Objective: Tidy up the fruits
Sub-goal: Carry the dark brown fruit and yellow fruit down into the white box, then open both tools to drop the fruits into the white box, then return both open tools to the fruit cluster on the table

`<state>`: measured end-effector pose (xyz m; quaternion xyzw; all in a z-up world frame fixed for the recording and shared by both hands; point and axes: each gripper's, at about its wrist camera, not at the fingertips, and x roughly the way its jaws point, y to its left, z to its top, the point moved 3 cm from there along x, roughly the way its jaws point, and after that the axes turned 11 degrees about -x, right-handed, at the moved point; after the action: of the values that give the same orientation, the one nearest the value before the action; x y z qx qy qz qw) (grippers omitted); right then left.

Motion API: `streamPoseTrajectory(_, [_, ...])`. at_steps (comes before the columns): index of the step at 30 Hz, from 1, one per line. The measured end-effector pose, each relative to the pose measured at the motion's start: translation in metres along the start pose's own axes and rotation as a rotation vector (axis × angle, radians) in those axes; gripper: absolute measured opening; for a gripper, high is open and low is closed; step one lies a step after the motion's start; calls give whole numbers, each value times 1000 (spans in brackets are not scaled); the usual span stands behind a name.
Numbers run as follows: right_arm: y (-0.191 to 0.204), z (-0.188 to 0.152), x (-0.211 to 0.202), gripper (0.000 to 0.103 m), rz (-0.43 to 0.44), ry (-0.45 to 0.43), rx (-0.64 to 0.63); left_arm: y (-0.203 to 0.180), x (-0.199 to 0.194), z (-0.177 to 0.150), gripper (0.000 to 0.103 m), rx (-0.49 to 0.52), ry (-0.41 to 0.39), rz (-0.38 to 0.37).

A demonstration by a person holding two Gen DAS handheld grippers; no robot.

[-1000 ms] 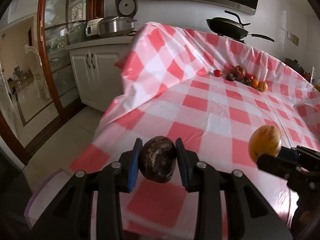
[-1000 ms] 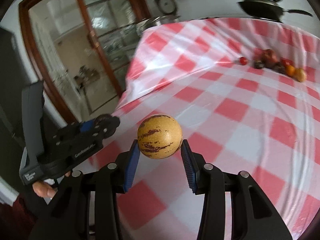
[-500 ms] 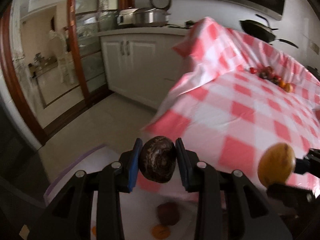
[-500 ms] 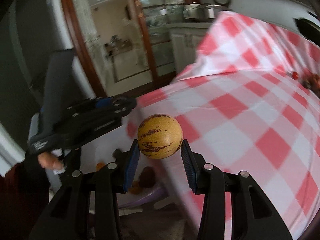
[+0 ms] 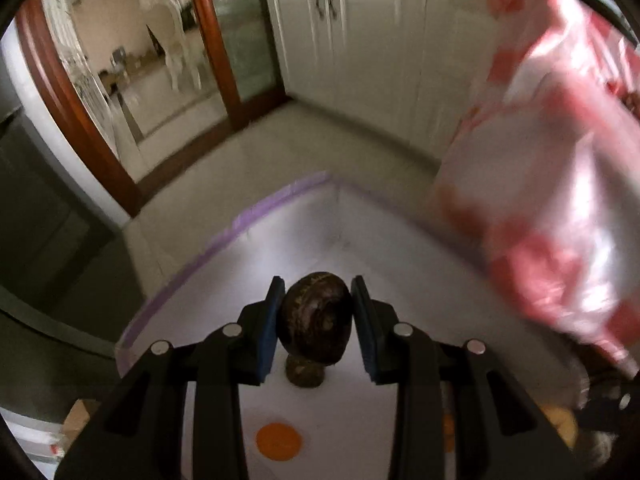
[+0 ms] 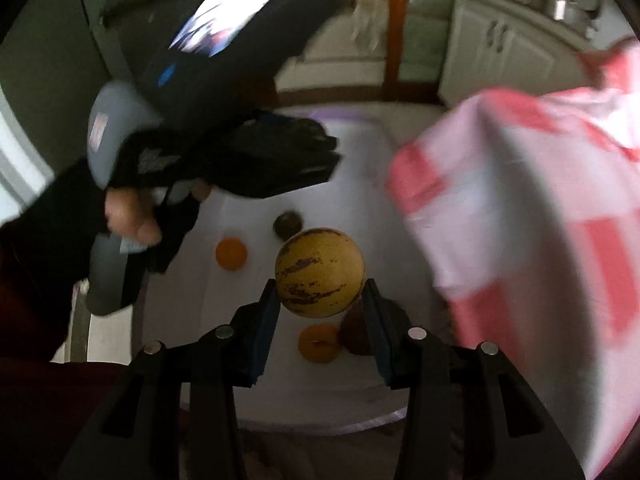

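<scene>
White bin (image 6: 360, 148) — oranges (image 6: 231, 253), dark fruit (image 6: 287, 224)

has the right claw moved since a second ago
Yes. The right claw, shut on the yellow fruit, has swung off the checked tablecloth and now hangs above the white bin beside it.

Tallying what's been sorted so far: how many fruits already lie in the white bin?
4 visible: a dark fruit at the far side, an orange left of it, another orange and a brown fruit nearer. The held fruits may hide more.
</scene>
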<state>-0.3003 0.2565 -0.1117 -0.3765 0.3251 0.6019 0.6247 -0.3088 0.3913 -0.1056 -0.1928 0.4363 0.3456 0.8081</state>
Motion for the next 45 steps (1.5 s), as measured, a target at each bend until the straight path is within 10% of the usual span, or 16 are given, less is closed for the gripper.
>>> streamPoseTrajectory(11, [38,2,87,42,35,261,-175,32,68,-10,35,-25,171,59])
streamPoseTrajectory(22, [56,-13,94,44,41,284,-240,25,89,-17,35,-18,225,64])
streamPoseTrajectory(27, [51,-14,74,62,37,234,-221,27,84,-12,50,-32,208,67])
streamPoseTrajectory(29, [51,-15,61,64,47,209,-218,27,76,-9,71,-39,190,70])
streamPoseTrajectory(35, [38,-4,-6,65,77,19,-175,28,25,15,79,-12,54,106])
streamPoseTrajectory(40, [4,3,-121,79,67,-312,-52,25,-76,58,97,-93,-269,116])
streamPoseTrajectory(45, [-52,-26,-217,87,-118,-527,84,-42,-173,83,101,-95,-523,-110])
